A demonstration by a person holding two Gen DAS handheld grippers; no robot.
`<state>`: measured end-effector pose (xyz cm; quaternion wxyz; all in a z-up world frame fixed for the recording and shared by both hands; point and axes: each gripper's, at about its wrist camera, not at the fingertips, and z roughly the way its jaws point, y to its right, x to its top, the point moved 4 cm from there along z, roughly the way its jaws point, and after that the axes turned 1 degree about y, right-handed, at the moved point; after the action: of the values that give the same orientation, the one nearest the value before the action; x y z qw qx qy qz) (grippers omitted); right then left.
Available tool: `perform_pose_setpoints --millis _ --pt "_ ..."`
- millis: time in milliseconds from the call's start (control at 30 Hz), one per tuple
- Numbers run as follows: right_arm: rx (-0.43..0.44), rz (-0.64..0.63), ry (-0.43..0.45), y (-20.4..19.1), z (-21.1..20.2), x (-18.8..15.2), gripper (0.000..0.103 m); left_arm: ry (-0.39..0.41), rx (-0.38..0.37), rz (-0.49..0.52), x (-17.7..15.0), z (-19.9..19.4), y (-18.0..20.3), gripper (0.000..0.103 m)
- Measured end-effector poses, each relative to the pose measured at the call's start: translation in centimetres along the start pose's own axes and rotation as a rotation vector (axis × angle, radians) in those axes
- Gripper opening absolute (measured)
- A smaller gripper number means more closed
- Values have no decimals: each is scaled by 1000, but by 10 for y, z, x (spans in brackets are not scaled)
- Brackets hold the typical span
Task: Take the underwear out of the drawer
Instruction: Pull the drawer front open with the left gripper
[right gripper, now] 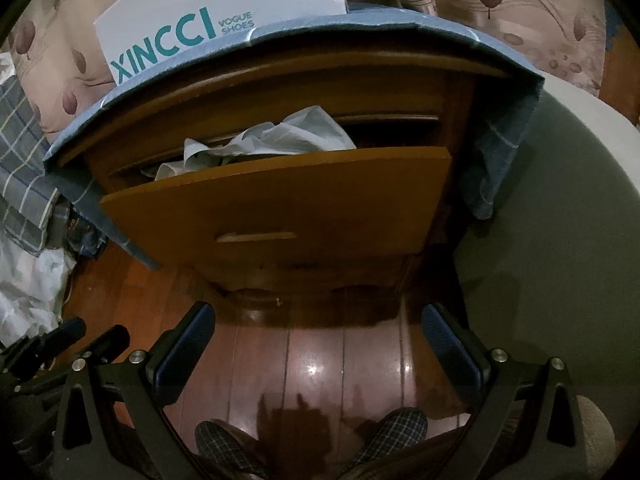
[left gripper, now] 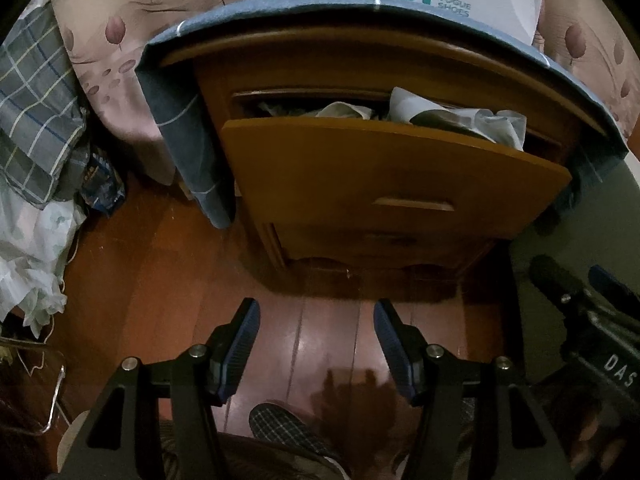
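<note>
Glossy wood floor (right gripper: 312,360) & drawer (right gripper: 280,200); crumpled cloth underwear (right gripper: 280,136).

A home bedroom — wooden nightstand (left gripper: 392,184), plaid bedding (left gripper: 36,128), floral curtain (left gripper: 120,28).

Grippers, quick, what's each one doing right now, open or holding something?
Left gripper: open, holding nothing, above the floor short of the drawer.
Right gripper: open, holding nothing, also short of the drawer.

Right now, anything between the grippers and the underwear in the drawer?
Nothing visible blocks either. The drawer is already pulled open, and the pale underwear bulges above its front edge. Both the left gripper and the right gripper are open and empty, hanging over bare floor in front of the nightstand.
</note>
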<state>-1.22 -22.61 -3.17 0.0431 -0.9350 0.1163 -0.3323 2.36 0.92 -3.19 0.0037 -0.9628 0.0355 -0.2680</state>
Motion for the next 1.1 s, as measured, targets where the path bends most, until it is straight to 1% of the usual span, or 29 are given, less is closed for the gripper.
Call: perform_pose_setpoints --millis 33,67,100,167,233,267,300,367,433,467,500,533,600,667,700,767,800,867,933,1000,1100 --pt "-17 3 9 2 -4 2 102 -1 -2 -4 1 0 0 61" --pt "11 25 26 4 -7 5 102 -4 -7 -11 1 0 -1 61" --pt "20 30 26 5 -10 7 102 -5 -13 -20 2 0 -2 61" --pt "-19 -16 18 9 -19 15 102 1 -35 -55 6 -2 -6 61" --pt "-4 -40 20 13 -26 24 102 -9 -75 -106 11 -2 -12 61" --pt "5 -50 13 15 -29 28 102 -11 -93 -142 15 -1 -15 61" --pt "23 -54 28 20 -34 33 102 -13 -116 -180 18 0 -20 61" --pt "20 -85 11 28 -38 42 102 -9 -157 -269 28 2 -30 61" --pt "49 -84 -71 36 -30 48 102 -7 -205 -358 40 6 -39 61" --pt "64 -80 -87 41 -28 50 102 -7 -237 -405 45 10 -43 61" --pt "80 -72 -92 44 -26 51 102 -8 -266 -451 50 14 -47 61" --pt "116 -43 -118 50 -21 51 102 -13 -296 -504 56 19 -53 61" --pt "154 -8 -130 53 -15 46 103 -16 -353 -586 64 28 -58 61" --pt "212 27 -151 55 -8 44 103 -25 -400 -664 74 36 -61 64" --pt "251 44 -143 54 -8 41 103 -23 -410 -689 78 40 -62 65" --pt "272 45 -139 52 -8 41 103 -32 -399 -721 83 49 -63 69" --pt "281 44 -146 51 -7 41 103 -42 -401 -741 85 55 -62 69" --pt "281 37 -158 50 -7 40 103 -65 -402 -774 88 67 -59 69" --pt "284 29 -161 48 -8 40 103 -81 -424 -818 89 79 -60 69" --pt "271 18 -181 48 -6 40 103 -86 -431 -867 88 89 -60 70" --pt "257 4 -195 47 -1 40 103 -72 -461 -912 92 98 -59 73"
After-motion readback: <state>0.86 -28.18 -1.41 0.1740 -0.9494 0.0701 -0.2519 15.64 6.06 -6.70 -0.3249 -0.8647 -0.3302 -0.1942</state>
